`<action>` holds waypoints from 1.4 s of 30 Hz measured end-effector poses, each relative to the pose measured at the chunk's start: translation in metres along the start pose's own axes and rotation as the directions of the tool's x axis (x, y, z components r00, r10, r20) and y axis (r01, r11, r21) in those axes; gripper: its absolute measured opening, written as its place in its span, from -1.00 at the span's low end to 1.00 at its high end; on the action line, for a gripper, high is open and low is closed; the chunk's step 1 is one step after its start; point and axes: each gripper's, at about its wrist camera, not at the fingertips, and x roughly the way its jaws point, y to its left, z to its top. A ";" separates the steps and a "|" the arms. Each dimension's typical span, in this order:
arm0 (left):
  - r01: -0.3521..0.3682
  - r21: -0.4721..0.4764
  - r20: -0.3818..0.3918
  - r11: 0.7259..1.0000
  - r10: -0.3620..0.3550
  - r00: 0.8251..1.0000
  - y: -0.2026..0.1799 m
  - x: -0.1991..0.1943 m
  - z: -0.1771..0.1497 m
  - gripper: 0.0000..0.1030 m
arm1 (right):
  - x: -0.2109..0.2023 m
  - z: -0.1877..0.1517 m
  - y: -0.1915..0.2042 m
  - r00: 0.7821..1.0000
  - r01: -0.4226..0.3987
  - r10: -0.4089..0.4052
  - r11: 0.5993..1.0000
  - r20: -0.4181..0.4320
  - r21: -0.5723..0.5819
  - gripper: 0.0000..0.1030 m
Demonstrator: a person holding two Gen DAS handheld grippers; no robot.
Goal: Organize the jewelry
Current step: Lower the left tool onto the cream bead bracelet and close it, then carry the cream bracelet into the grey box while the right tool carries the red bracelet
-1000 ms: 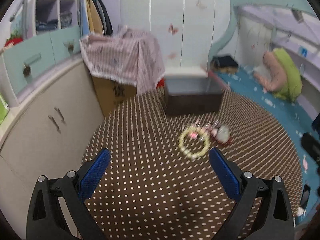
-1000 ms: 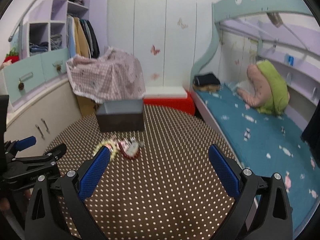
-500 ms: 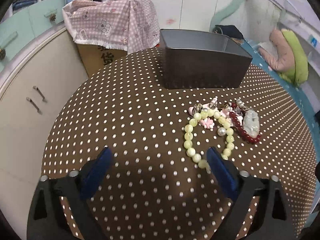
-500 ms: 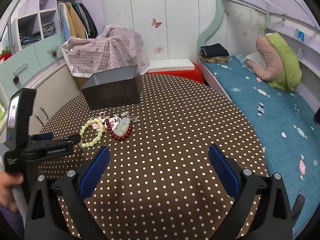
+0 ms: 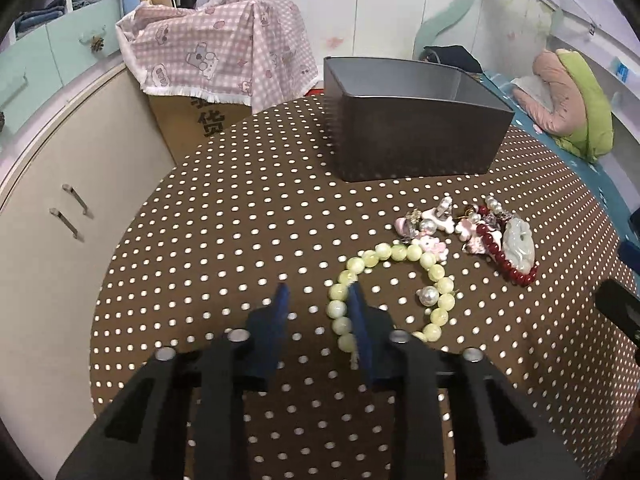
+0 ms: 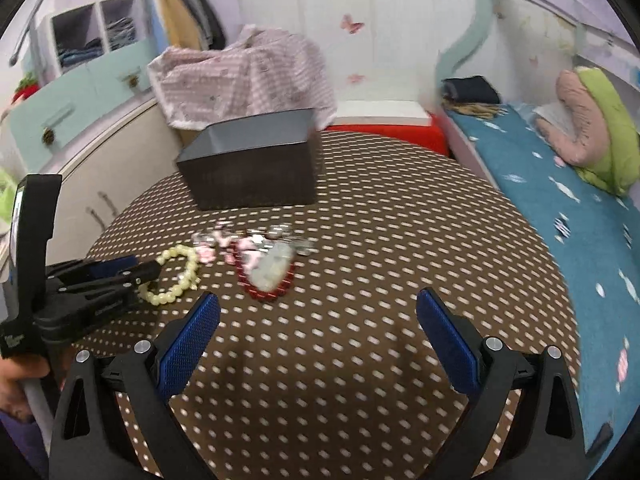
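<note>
Jaws of the left gripper have been narrowed beside the green bead bracelet, nothing yet clamped. Right gripper is held wide open, empty. Bracelet lies before the box, so pickup seems imminent.

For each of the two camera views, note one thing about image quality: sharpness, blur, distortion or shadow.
Left wrist view: sharp; the green bead bracelet and tablecloth dots are crisp, though fisheye bends the cabinet edges. Right wrist view: motion blur smears the dots into dashes and softens the red bead bracelet; the right gripper casts a shadow below it.
</note>
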 end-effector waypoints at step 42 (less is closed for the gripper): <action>0.280 0.011 0.126 0.960 -0.279 0.952 0.002 -0.074 0.026 -0.85 | -0.021 0.058 0.003 0.969 -0.247 0.248 0.968 0.019 -0.035 -0.84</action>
